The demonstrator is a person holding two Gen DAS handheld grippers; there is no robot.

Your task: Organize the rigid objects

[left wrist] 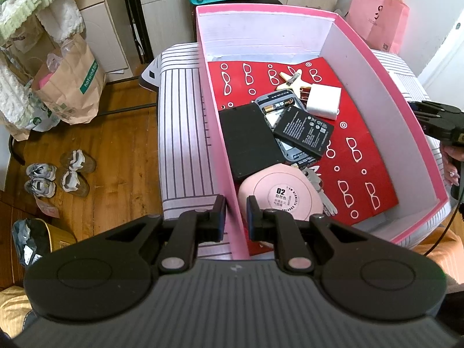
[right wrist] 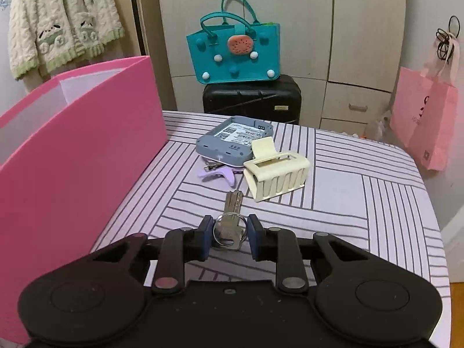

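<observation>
Left wrist view: left gripper (left wrist: 235, 217) straddled the near wall of the pink box (left wrist: 411, 121), its fingers pinching that wall. Inside the box lay a red card (left wrist: 356, 133), black case (left wrist: 249, 142), phone battery (left wrist: 304, 133), white charger (left wrist: 323, 101), star clip (left wrist: 293, 79), pink compact (left wrist: 279, 198) and keys (left wrist: 319, 188).

Right wrist view: right gripper (right wrist: 230, 236) was low over the striped table (right wrist: 362, 191), fingers either side of a key ring (right wrist: 227, 229), seemingly touching its ring. Beyond lay a cream hair claw (right wrist: 275, 174), purple clip (right wrist: 217, 174) and grey device (right wrist: 232, 139).
</observation>
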